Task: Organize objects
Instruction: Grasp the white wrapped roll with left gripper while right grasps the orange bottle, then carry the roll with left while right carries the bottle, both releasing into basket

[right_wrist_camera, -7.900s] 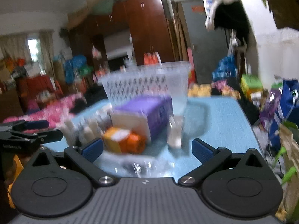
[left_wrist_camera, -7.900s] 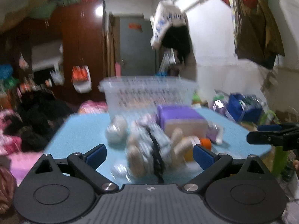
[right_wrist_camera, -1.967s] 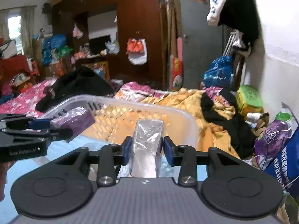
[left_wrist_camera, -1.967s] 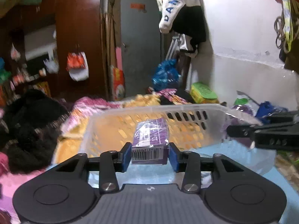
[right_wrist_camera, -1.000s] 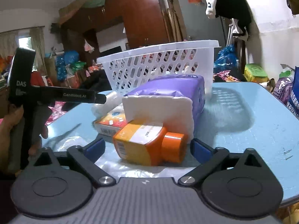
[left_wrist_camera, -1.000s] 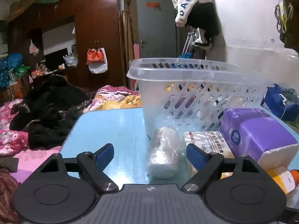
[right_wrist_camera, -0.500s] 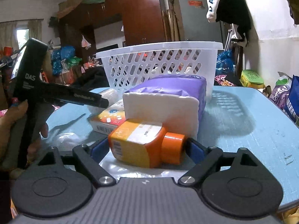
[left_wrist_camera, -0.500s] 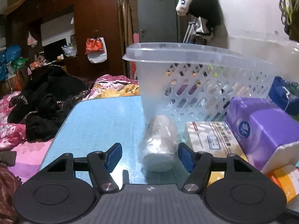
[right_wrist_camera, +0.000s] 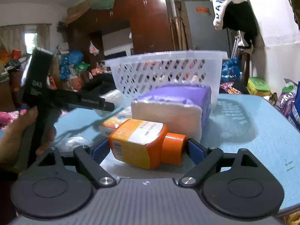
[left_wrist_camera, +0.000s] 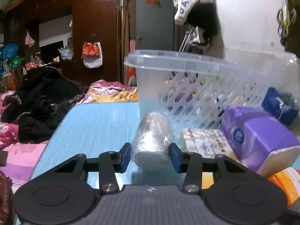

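Left gripper (left_wrist_camera: 150, 154) has closed its pads on the wrapped roll (left_wrist_camera: 152, 140); right gripper (right_wrist_camera: 148, 150) is pinching the bottle (right_wrist_camera: 144, 143) end to end. Box (left_wrist_camera: 204, 143) and tissues (left_wrist_camera: 258, 136) wait (probably halfway). Basket (left_wrist_camera: 187, 63) at 12 o'clock, open table (right_wrist_camera: 253, 131) toward 2.

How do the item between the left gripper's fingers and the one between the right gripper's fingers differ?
The wrapped roll is whitish, round and sealed in clear crinkled plastic; the orange bottle is hard, labelled and has an orange cap. The roll points away from the left gripper; the bottle lies crosswise in the right gripper. Both lie on the blue table before the basket.
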